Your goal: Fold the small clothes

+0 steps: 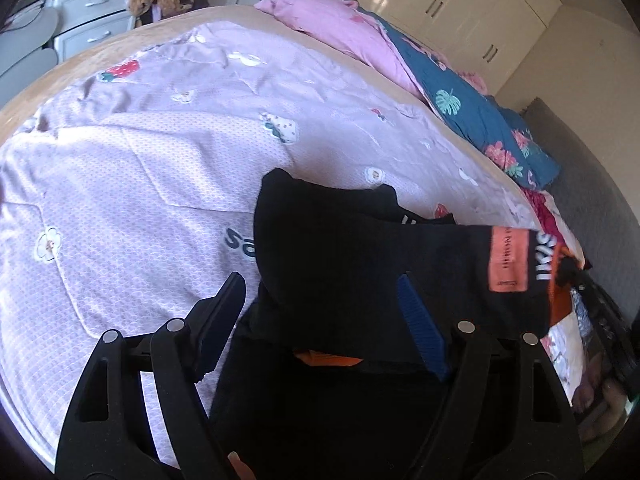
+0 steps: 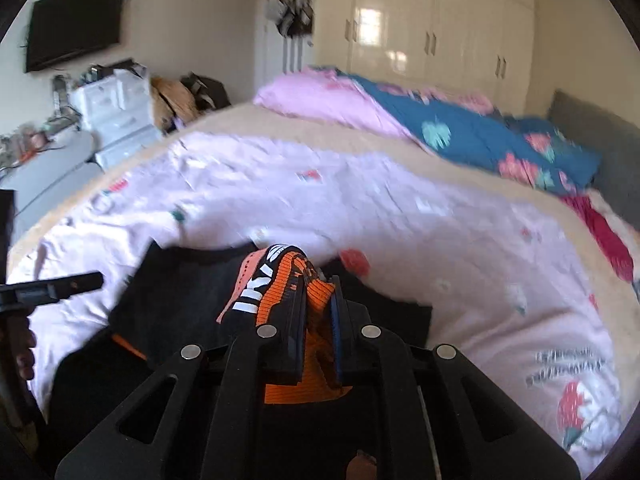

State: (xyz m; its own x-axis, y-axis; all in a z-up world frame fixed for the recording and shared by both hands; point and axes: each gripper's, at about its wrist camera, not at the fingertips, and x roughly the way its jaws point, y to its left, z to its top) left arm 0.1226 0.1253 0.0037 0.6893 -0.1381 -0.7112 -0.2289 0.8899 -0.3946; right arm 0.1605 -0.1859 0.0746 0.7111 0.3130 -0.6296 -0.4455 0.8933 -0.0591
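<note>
Inspecting the right gripper, you have its jaws clenched on the orange ribbed edge of the black garment, with the fabric bunched and standing up between the pads. Your left gripper stands released, jaws wide apart, hovering over the same black garment with nothing pressed between its pads; in the right wrist view one of its fingers reaches in from the left, just beside the cloth's far-left edge.

The garment lies on the lilac printed bedspread, directly under and ahead of both tongs. A salmon label patch and white lettering sit to the right of the left tongs.

Handling judgement: the piece is light, soft and limp. It will sag and drape from whatever point you pinch, and a single grip will let the rest swing or drag. The ribbed orange band looks thicker than the body cloth and should give the firmer hold. Loose black layers are likely to slide over one another, so a pinch on the top layer alone may peel it away.

Recommended hold: take the opposite edge or corner with your left tongs, well apart from the right grip, so the cloth hangs flat between the two.
</note>
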